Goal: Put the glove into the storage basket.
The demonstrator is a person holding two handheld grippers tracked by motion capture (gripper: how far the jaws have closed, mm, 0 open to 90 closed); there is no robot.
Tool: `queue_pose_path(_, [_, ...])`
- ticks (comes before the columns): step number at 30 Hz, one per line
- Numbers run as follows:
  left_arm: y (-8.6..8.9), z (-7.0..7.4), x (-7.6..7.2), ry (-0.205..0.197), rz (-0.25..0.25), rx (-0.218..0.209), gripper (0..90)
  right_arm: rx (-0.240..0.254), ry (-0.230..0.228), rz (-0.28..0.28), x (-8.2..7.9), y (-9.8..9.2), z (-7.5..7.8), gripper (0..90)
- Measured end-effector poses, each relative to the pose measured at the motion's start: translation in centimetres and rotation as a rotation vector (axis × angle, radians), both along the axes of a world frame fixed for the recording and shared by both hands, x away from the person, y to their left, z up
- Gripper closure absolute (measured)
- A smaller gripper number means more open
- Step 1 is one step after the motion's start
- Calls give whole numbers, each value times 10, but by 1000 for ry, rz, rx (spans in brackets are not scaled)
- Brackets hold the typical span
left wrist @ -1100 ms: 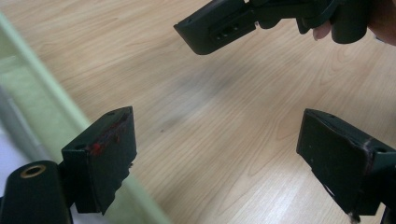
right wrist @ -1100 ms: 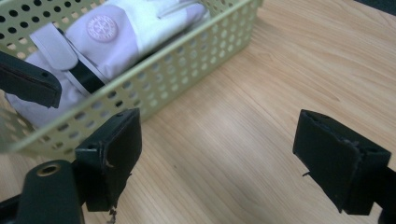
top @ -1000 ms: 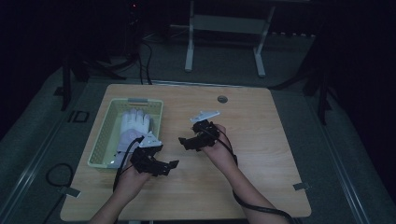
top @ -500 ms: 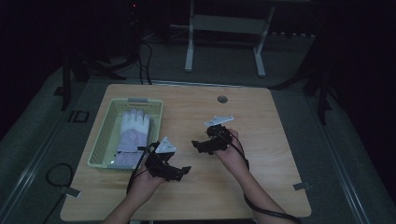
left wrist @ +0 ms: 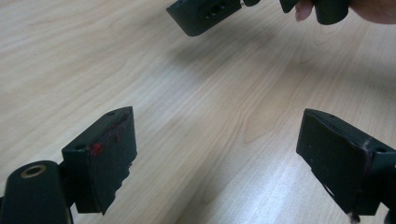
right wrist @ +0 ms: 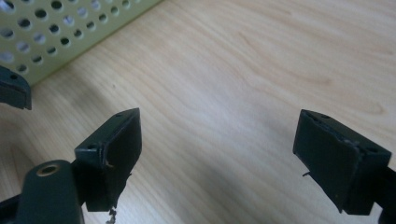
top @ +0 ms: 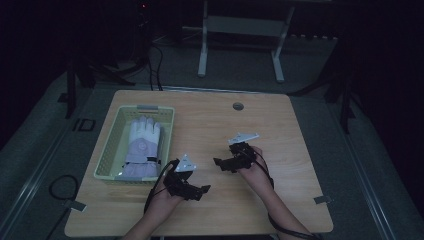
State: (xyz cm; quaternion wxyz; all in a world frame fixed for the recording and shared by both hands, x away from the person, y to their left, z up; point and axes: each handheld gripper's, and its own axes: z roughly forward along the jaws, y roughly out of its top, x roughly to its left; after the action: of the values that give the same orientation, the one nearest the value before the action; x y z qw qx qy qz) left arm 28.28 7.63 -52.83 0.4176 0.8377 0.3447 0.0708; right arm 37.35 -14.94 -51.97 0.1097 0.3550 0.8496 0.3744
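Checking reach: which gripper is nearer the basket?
Left. The left gripper is just off the basket's near corner; the right gripper is farther out over the table.

On the bench (top: 280, 130), the basket (top: 111, 145) sits toward nine o'clock, with the glove (top: 142, 145) lying inside it. The left gripper (top: 200, 189) is at six o'clock, just beside the basket's near corner. The right gripper (top: 220, 164) lies near centre, at the left gripper's one o'clock.
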Motion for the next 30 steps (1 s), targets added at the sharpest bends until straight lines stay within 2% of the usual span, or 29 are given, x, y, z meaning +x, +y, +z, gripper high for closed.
queue_pose_path(6, [-9, -13, -1, 16, -4, -4, 120, 5, -13, 9, -6, -13, -10, 150])
queue_pose_path(10, [-12, -17, -1, 20, 0, -10, 120, 2, -31, -12, -7, -21, -15, 150])
queue_pose_path(14, [-13, -20, 0, -1, 21, -40, 120, 19, -29, -28, -7, -31, -21, 150])
queue_pose_path(19, [-14, -24, 0, -4, 32, -61, 120, 15, -16, -30, -9, -37, -30, 143])
queue_pose_path(23, [-15, -27, -1, -14, 33, -56, 120, 36, -14, -32, -11, -43, -33, 143])
queue_pose_path(27, [-18, -31, -3, -38, 44, -22, 119, 50, -19, -32, -13, -46, -34, 143])
queue_pose_path(30, [-19, -32, -4, -51, 62, -26, 119, 25, -31, -22, -14, -48, -35, 142])
